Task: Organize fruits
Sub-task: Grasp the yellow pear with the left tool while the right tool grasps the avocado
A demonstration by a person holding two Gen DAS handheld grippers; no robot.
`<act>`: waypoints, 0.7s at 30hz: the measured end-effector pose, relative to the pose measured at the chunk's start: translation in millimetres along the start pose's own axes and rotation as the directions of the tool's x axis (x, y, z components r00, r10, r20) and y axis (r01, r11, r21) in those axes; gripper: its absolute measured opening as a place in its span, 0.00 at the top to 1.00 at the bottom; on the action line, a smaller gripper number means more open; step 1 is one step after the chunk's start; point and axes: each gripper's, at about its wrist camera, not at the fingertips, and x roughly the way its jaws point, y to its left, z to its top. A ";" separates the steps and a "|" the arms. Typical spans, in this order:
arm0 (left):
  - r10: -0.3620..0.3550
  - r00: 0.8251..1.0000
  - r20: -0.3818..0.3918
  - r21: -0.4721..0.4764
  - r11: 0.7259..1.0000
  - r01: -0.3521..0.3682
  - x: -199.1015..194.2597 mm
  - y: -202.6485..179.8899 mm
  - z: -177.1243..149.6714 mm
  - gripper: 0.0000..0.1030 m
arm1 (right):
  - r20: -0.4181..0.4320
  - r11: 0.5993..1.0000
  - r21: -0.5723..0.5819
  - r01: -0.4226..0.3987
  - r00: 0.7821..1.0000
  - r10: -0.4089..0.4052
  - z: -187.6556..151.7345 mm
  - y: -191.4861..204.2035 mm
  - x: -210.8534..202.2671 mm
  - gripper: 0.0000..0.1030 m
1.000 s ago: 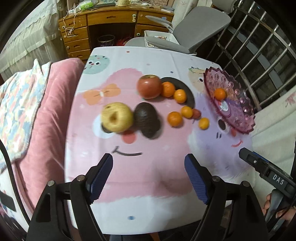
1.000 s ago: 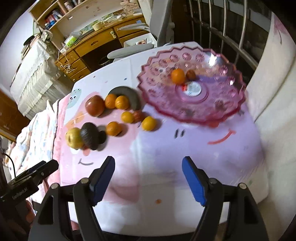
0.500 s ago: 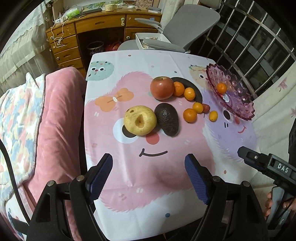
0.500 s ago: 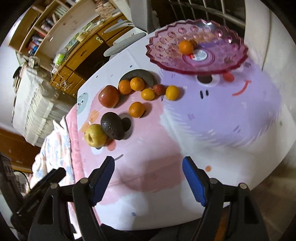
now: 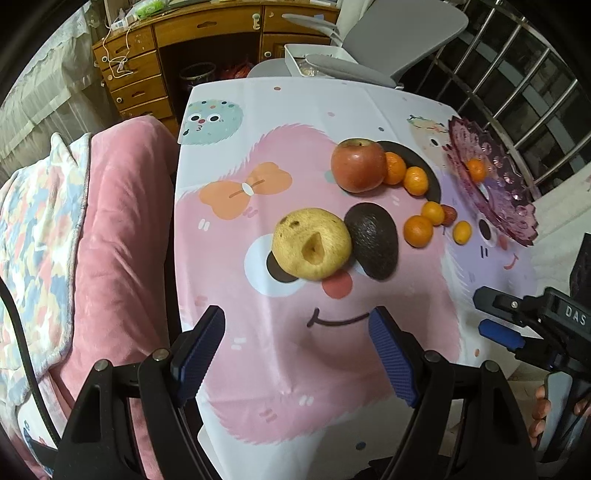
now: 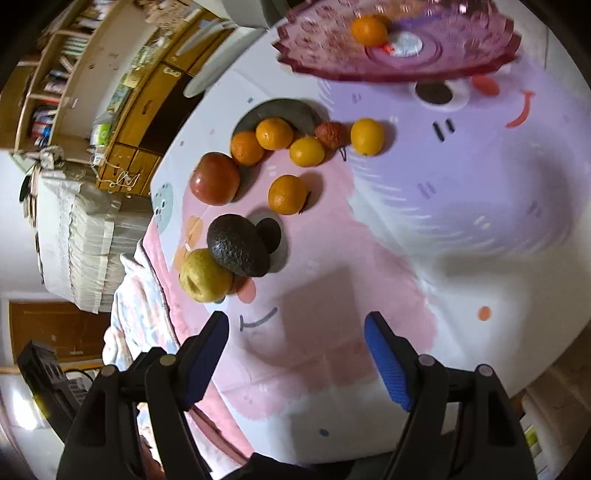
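While both grippers had dropped closer to the counter (image 5: 280,369) over the last second, neither had grabbed anything: the left gripper (image 5: 297,354) and right gripper (image 6: 295,362) both hung over bare cloth with jaws wide open and empty. So sorting had barely started, I'd guess. The pink glass dish (image 6: 476,59) held just one orange (image 6: 369,31); the apple (image 5: 357,170), avocado (image 5: 373,240), yellow fruit (image 5: 312,243) and small citrus (image 6: 288,195) sat loose nearby.

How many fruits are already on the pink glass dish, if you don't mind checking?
1: a small orange on the pink glass dish, near its centre. A reddish speck beside it is unclear.
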 end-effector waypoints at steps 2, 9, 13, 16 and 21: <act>0.001 1.000 -0.020 -0.002 1.000 -0.001 9.4 1.3 7.6 0.23 | -0.028 0.999 0.038 -0.011 1.000 0.012 8.7 0.1 13.3 0.26; 0.020 0.997 -0.076 -0.004 1.000 -0.020 46.9 3.4 33.2 0.21 | -0.117 0.990 0.129 -0.063 0.990 0.078 31.6 6.0 53.6 0.26; 0.014 0.994 -0.106 -0.005 1.000 -0.014 67.2 5.7 43.1 0.20 | -0.154 0.988 0.135 -0.081 0.983 0.102 39.6 15.1 73.2 0.26; 0.006 0.991 -0.130 -0.005 1.000 -0.007 78.3 6.4 48.1 0.20 | -0.181 0.987 0.137 -0.084 0.977 0.108 45.7 22.2 87.5 0.25; -0.028 0.988 -0.154 -0.009 1.000 0.027 92.6 5.7 54.5 0.16 | -0.205 0.994 0.087 -0.059 0.976 0.076 52.2 40.3 102.4 0.20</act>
